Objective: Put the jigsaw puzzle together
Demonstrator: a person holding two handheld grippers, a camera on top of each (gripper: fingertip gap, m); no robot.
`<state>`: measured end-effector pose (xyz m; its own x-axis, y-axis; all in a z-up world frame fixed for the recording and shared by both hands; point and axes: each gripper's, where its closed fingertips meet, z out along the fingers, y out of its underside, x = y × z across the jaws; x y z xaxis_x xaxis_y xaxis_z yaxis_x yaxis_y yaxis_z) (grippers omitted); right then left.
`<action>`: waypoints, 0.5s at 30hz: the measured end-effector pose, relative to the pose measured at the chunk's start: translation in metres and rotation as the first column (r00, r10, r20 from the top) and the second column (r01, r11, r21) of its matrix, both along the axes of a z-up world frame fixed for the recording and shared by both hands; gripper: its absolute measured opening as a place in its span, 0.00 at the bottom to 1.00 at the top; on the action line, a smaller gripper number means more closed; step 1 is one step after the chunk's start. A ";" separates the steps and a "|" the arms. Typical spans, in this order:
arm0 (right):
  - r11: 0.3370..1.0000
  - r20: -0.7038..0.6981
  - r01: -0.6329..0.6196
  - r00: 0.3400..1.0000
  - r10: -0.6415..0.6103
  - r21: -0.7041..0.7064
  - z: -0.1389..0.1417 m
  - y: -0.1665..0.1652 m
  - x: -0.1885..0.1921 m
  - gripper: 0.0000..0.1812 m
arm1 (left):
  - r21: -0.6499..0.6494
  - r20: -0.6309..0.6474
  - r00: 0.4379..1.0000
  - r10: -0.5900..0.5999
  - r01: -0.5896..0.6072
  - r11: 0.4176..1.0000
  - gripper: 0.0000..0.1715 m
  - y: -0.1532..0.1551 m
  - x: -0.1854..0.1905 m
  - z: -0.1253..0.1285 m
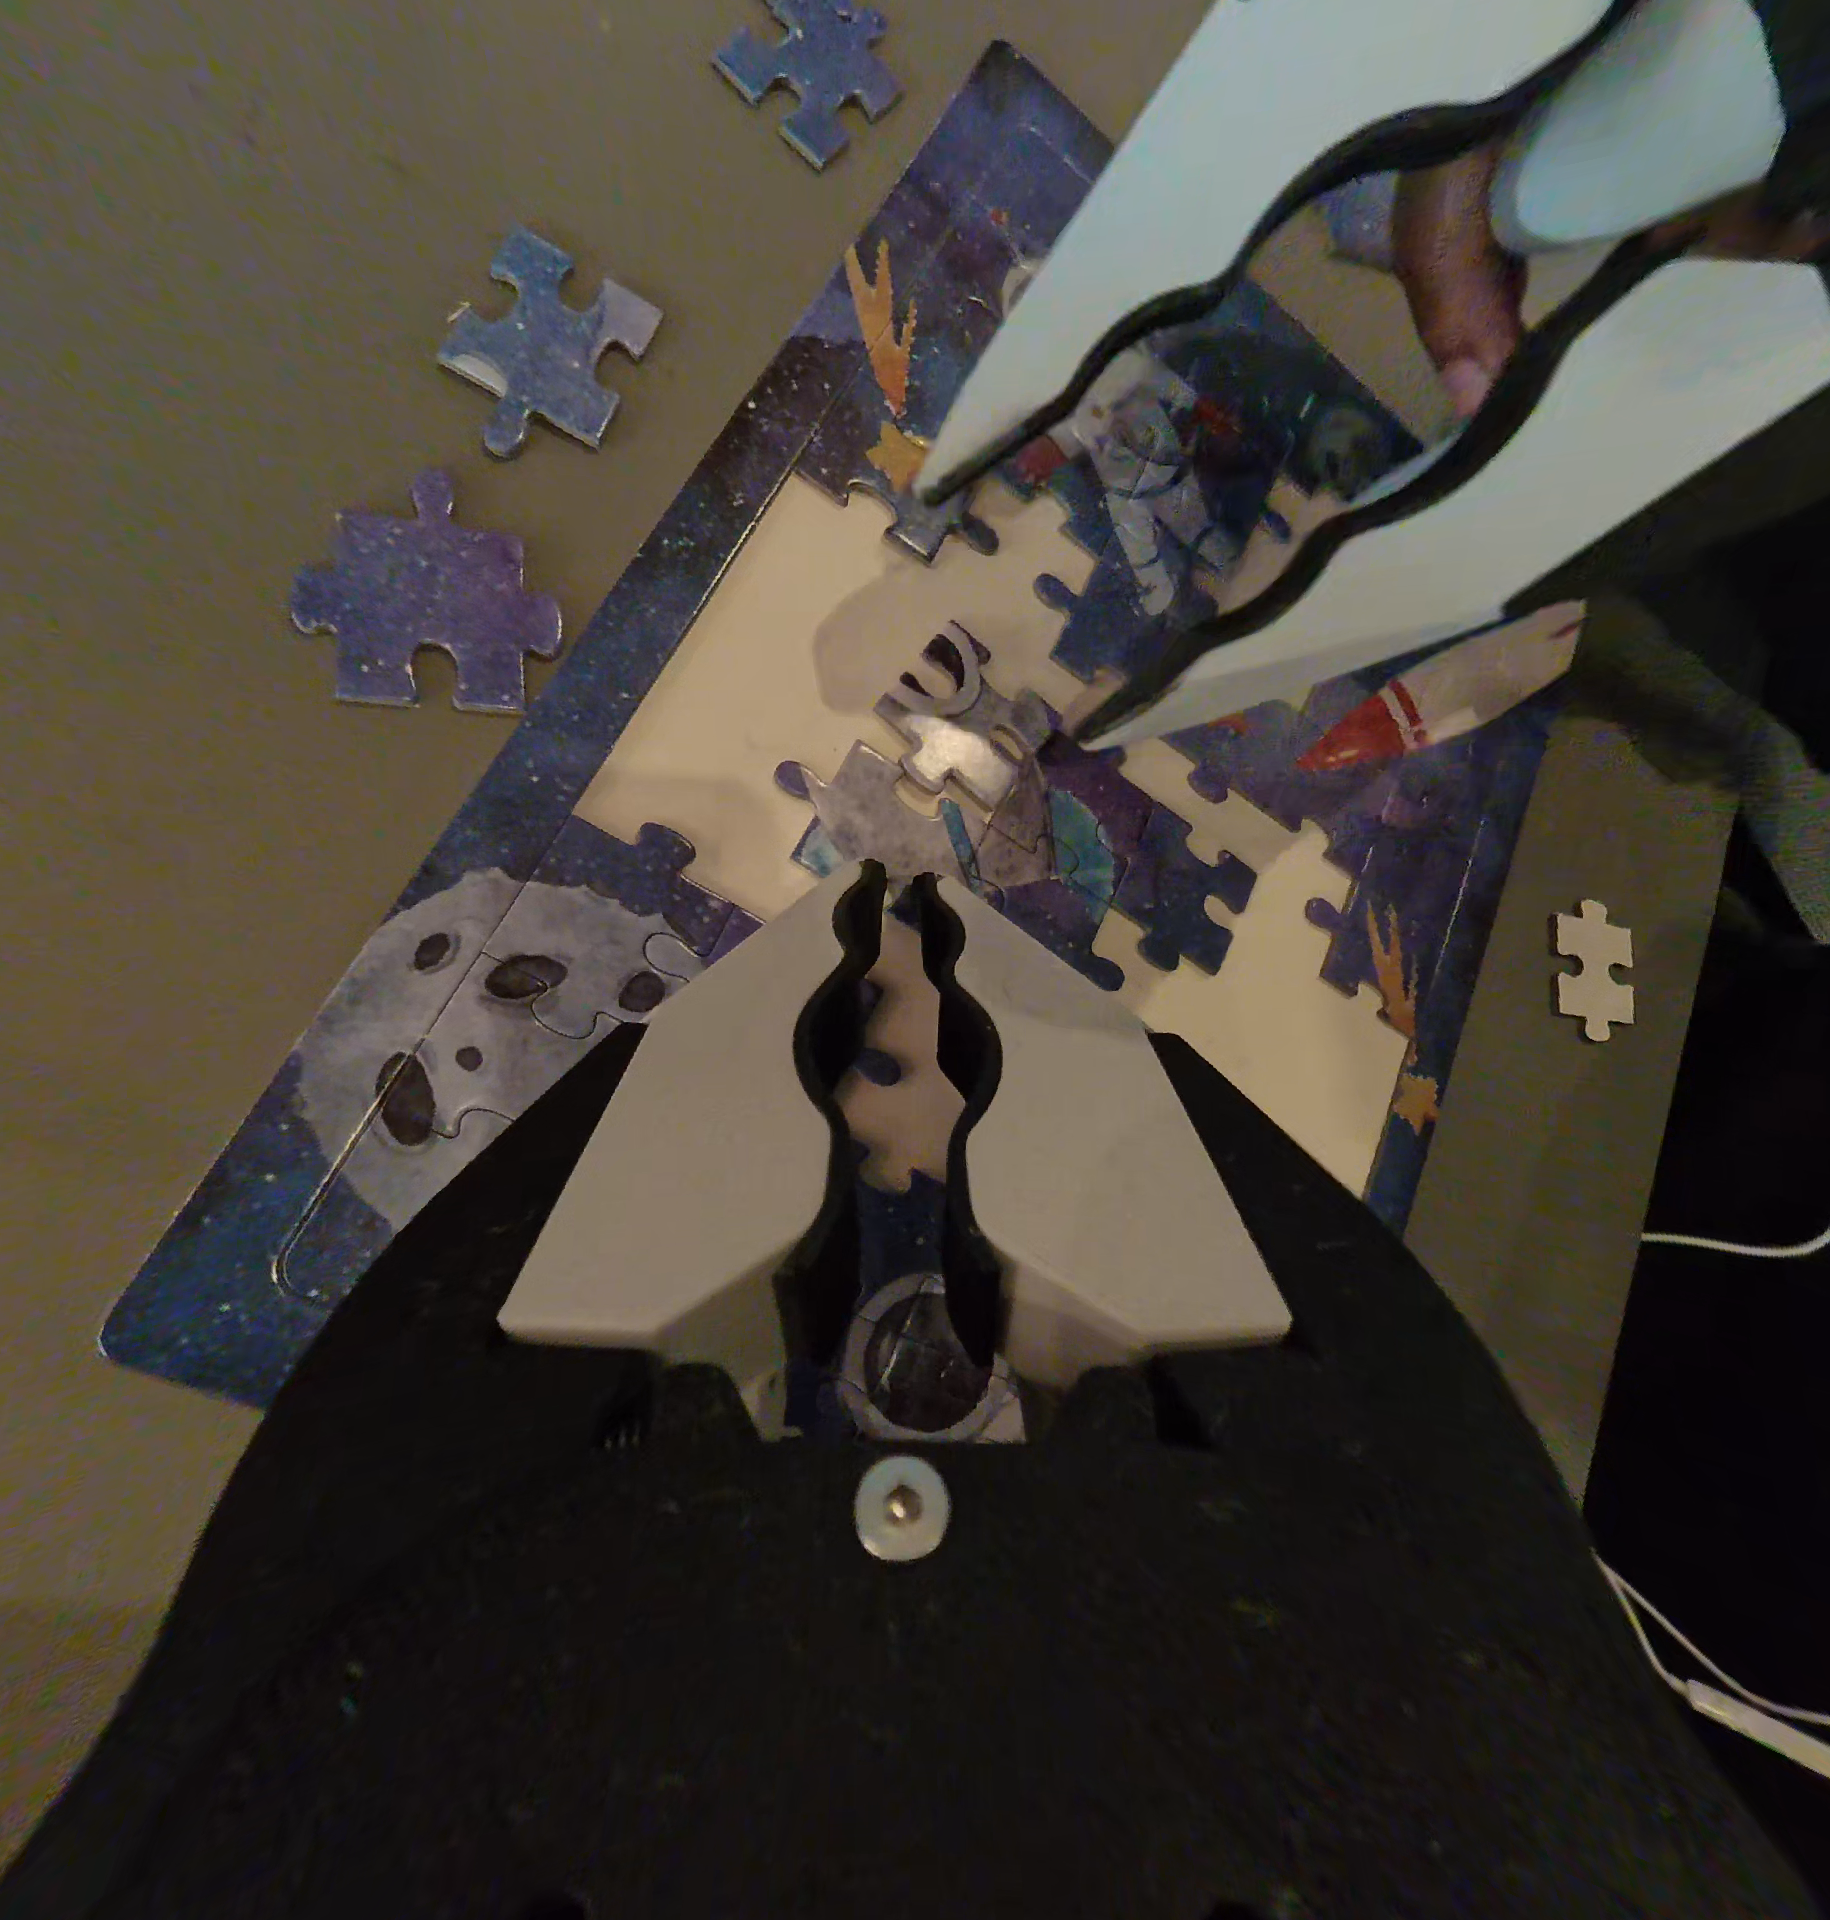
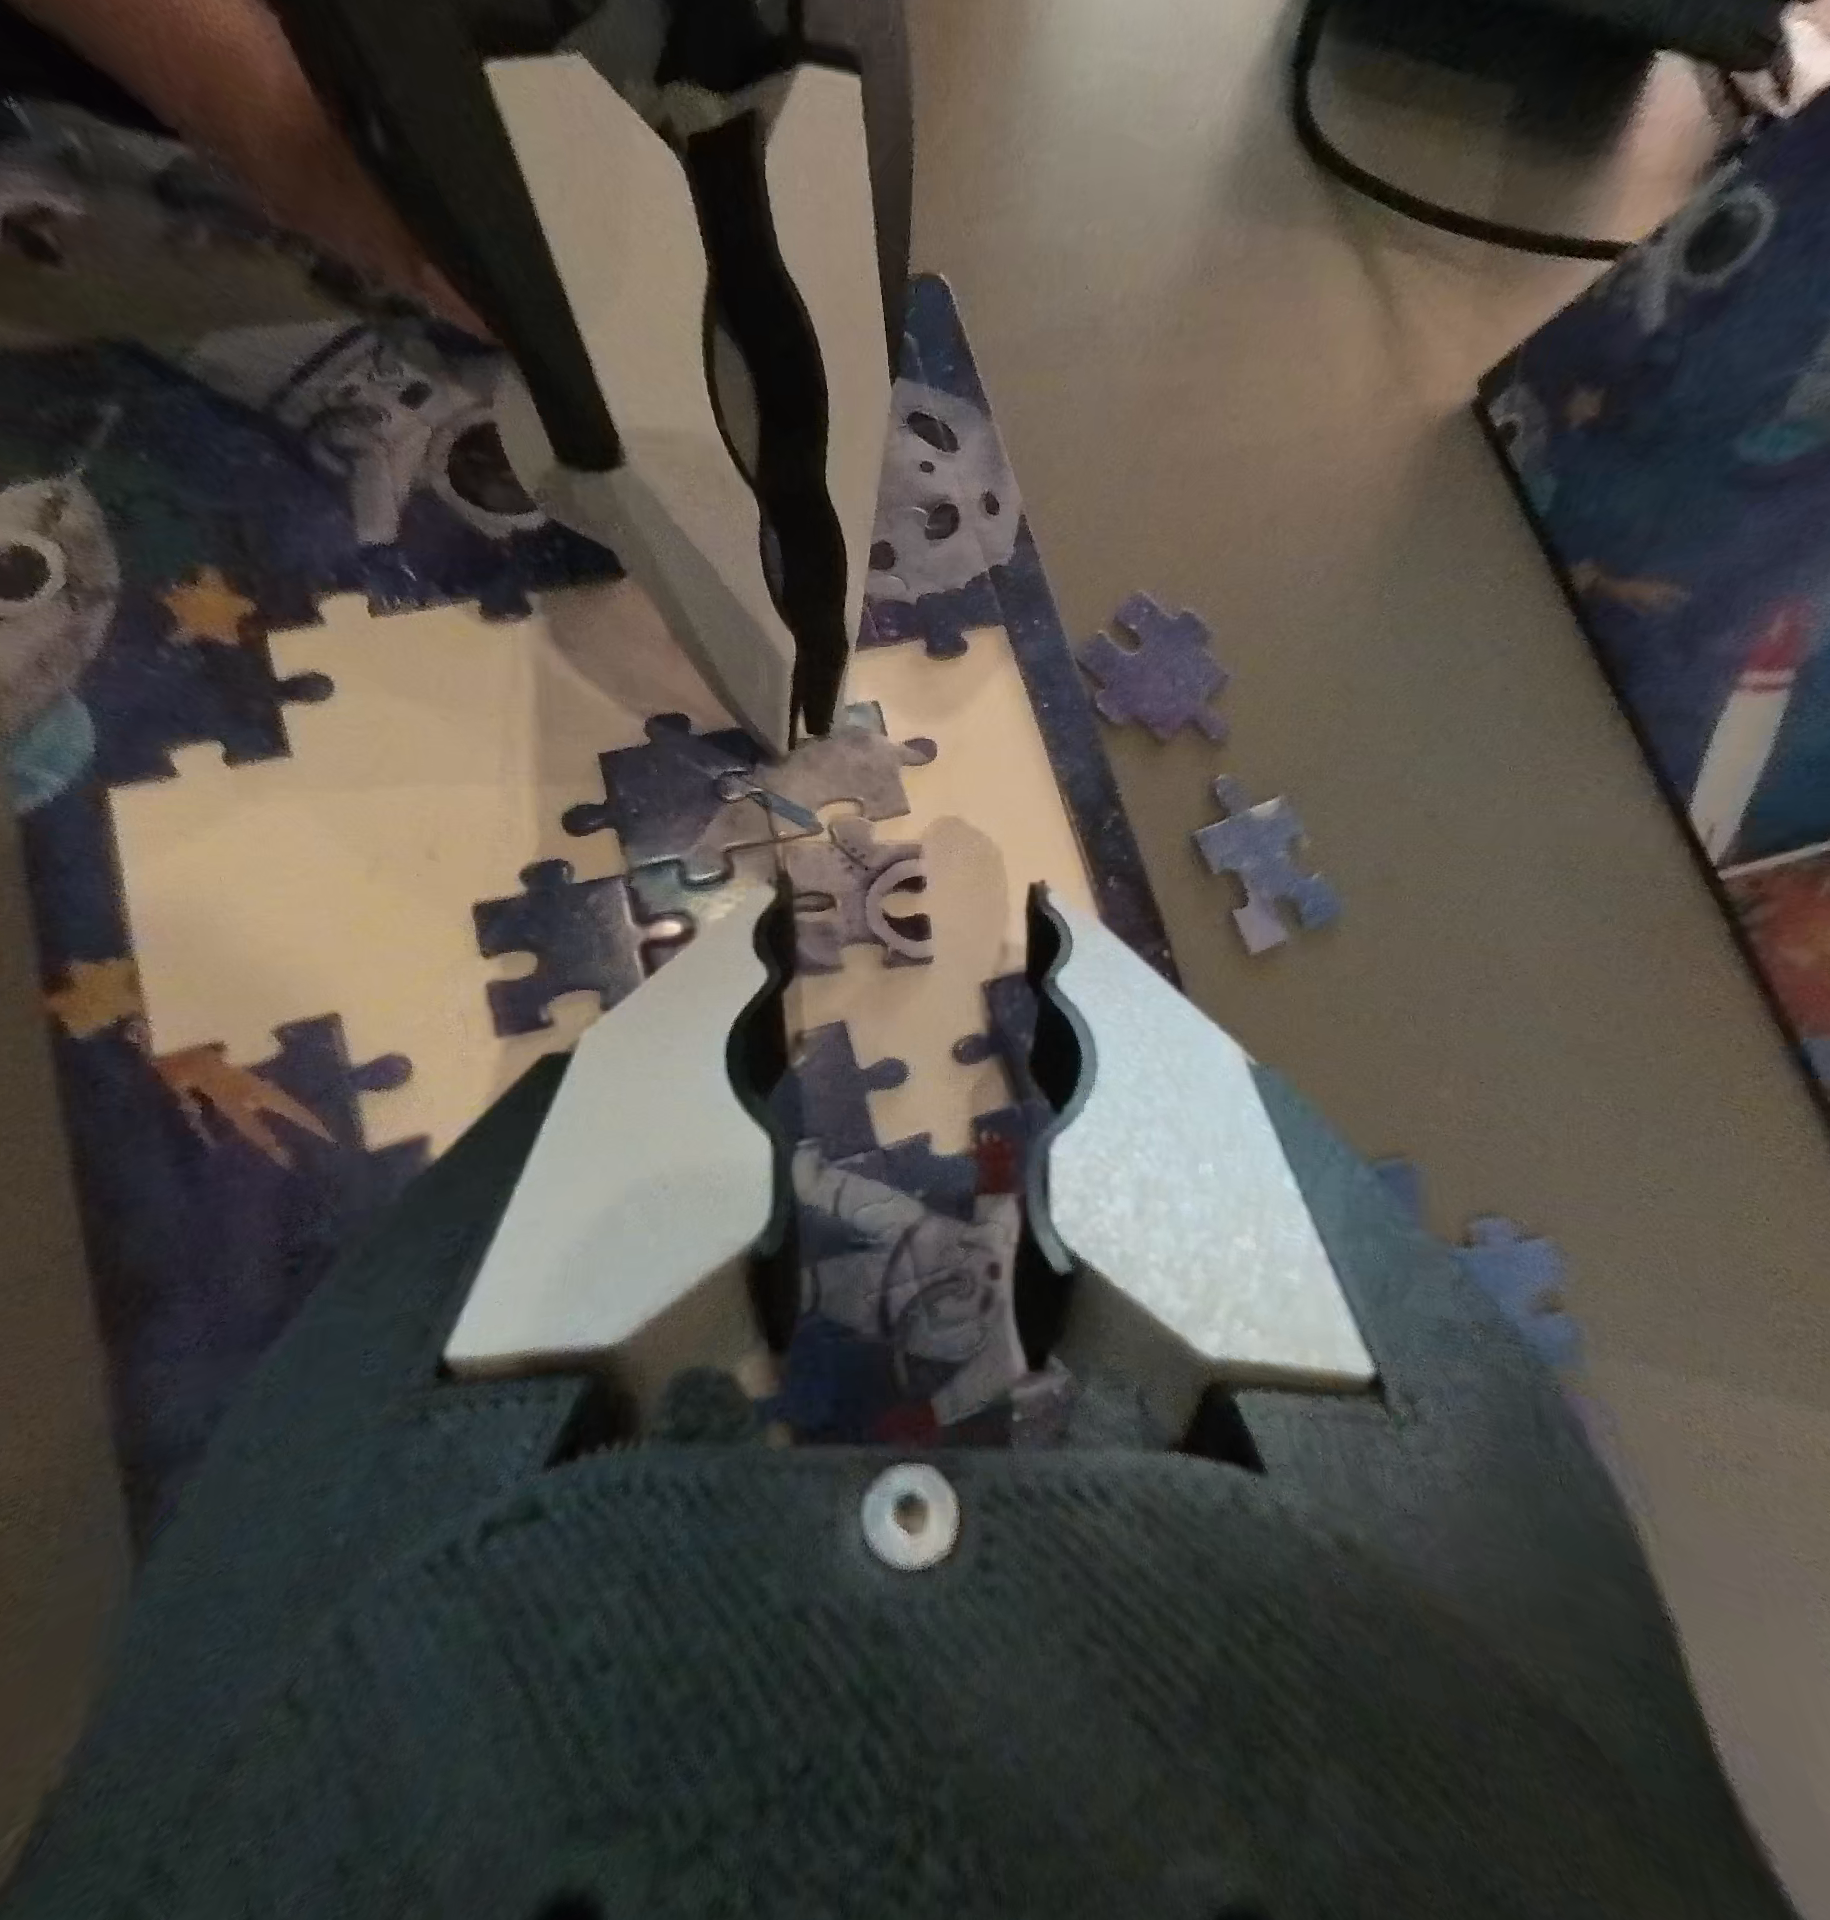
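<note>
The jigsaw puzzle (image 1: 620,665) is lying half built in its starry blue frame on the grey-brown surface (image 1: 163,312), with cream backing showing through the open middle; a small cluster of joined pieces is sitting in that gap, and both tools are meeting over it. The left gripper (image 1: 898,878) is pointing its fingers (image 1: 875,883) nearly together, only a thin slit between the tips, and those tips are touching the near edge of the pale grey piece (image 1: 869,805); whether they are actually pinching it or merely pressing on it I cannot tell. The right gripper (image 2: 911,914) is standing with its fingers (image 2: 1046,914) spread wide; one tip is resting beside the ring-marked piece (image 2: 880,894) in the cluster, the other is coming down on the edge of the built astronaut section, so the ring piece is lying between them, unheld. Three loose blue pieces (image 1: 428,603) are waiting on the surface just outside the frame; one piece (image 1: 1595,968) is lying white side up on the far side, and the box lid (image 2: 1721,520) is resting off to the right.
</note>
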<state>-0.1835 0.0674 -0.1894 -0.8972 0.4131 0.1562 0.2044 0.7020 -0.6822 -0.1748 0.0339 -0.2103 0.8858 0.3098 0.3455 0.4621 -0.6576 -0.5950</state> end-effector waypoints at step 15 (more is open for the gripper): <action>0.989 0.176 -0.098 0.978 0.117 -0.109 -0.020 -0.013 0.006 0.18 | -0.005 -0.021 1.000 -0.010 0.010 1.000 0.02 0.000 0.000 0.000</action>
